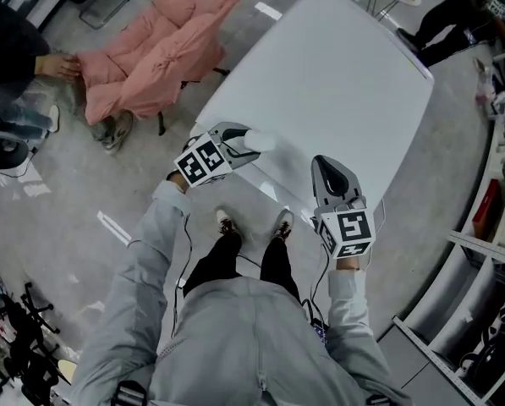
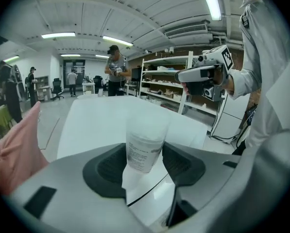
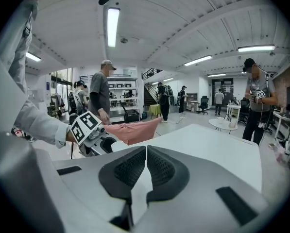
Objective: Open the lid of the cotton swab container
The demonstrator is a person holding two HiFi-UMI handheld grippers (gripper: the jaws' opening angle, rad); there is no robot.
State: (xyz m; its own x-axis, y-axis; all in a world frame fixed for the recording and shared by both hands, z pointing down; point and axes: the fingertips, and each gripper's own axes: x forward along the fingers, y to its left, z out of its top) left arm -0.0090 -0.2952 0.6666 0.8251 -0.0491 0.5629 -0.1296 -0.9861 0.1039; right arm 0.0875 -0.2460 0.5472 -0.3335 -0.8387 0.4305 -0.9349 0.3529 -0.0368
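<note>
- The cotton swab container (image 2: 145, 142) stands upright between the two pads of the left gripper (image 2: 145, 154). Its lower half sits between the pads and its upper half rises above them.
- In the head view the container pokes out past the left gripper's tips, at the near edge of the white table (image 1: 345, 83).
- The left gripper's jaws stand wide, one pad pressed to each side of the container, so it is gripped.
- The right gripper (image 3: 145, 154) is well apart from the container, off to its right at the table's near edge. Its jaws are pressed together with nothing between them.
- The container is a small cylinder of cloudy white plastic. A printed label with dark text wraps its body, and the top part is plain and frosted. Where the lid begins cannot be made out.
- Both grippers have smooth pale grey shells and dark pads with a fine ribbed grid.
- The table top is smooth and white, with rounded corners.
</note>
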